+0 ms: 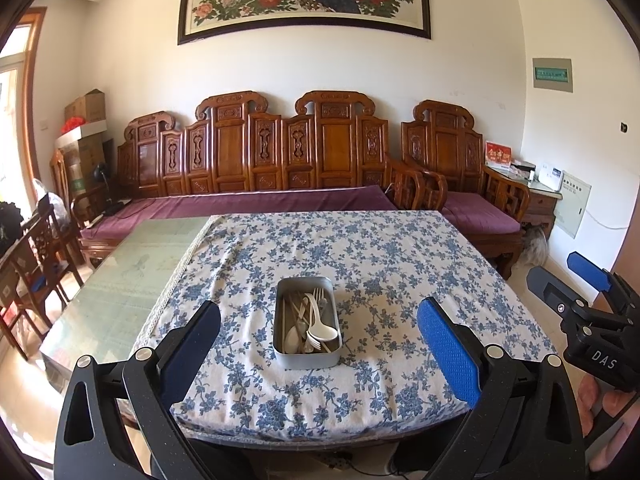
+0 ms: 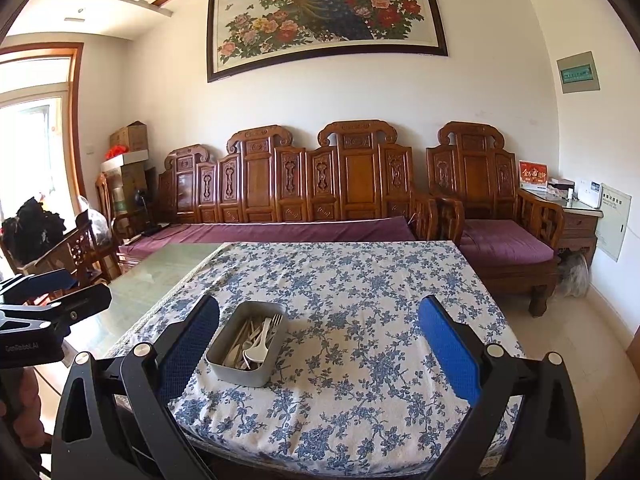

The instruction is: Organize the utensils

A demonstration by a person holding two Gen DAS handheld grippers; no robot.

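Your left gripper (image 1: 318,344) hangs over the near edge of the table (image 1: 120,280), its blue-padded fingers spread wide and holding nothing. Your right gripper (image 2: 320,344) hangs beside it, likewise spread and empty. Just beyond, on the floral tablecloth (image 1: 400,264) toward the near edge, sits the metal tin (image 1: 307,358), with white plastic spoons (image 1: 320,326), a fork (image 1: 319,296) and chopsticks (image 1: 285,320) lying inside. Past the far edge stands the carved wooden bench (image 1: 256,152) with its purple cushion.
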